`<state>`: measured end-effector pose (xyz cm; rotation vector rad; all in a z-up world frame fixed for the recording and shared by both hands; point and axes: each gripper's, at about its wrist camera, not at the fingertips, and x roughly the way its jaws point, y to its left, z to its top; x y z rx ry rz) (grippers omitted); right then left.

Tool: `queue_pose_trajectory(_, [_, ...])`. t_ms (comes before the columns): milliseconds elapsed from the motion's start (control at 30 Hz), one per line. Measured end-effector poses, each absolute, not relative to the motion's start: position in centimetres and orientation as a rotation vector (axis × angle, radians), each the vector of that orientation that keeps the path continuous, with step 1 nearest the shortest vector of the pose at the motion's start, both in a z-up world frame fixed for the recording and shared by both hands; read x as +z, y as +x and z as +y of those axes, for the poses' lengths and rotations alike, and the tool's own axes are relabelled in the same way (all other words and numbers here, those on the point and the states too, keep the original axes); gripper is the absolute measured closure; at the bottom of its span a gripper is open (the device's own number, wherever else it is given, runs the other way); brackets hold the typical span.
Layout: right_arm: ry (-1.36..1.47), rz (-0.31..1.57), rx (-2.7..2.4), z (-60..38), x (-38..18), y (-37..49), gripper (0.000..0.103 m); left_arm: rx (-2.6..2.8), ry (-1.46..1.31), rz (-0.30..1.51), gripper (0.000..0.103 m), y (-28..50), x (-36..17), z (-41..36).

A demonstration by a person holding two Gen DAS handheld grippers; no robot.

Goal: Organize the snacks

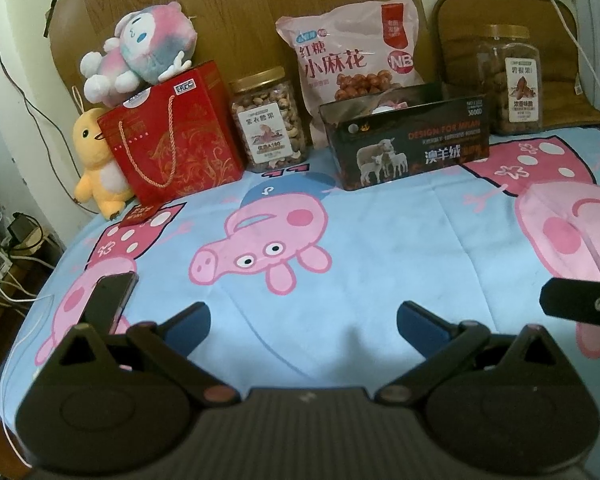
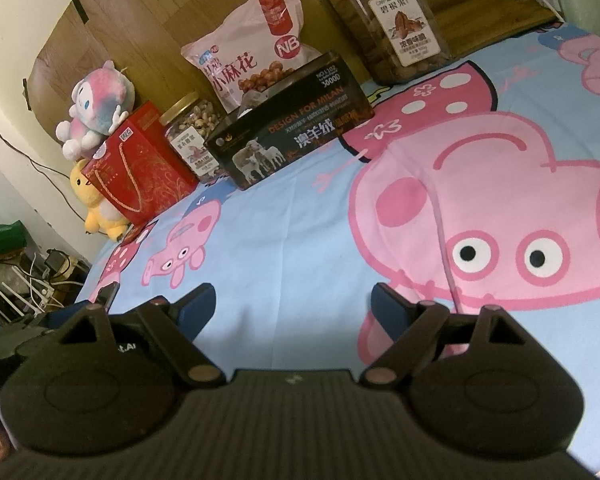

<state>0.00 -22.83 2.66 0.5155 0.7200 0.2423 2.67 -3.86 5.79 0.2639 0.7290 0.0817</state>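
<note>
Behind glossy black box (image 1: 404,140), ribbed nut jars (image 1: 268,120).

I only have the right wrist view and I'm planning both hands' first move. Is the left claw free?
Observer: Yes, the left claw is open with nothing between its fingers, over the bedsheet.
Operator: Anything close to it?
Observer: A dark phone lies on the sheet just ahead of its left finger.
Operator: Is the black box empty?
Observer: No. Its top is open, and something pink and white shows inside.
</note>
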Motion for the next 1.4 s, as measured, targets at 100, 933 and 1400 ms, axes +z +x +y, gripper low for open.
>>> queue_pose_trajectory(100, [0.516,0.720,0.242,-22.8,2.6,0.0,0.016,0.079,0.264,0.732,0.000,2.8,5.8,-3.9])
queue_pose_trajectory(933, [0.523,0.711,0.228,-23.3,2.6,0.1,0.016,0.048,0.262,0.737,0.000,3.2,6.2,-4.7])
queue_pose_trajectory(1400, [0.523,0.714,0.220,-23.3,2.5,0.2,0.016,0.031,0.237,0.764,0.000,3.7,5.8,-4.4])
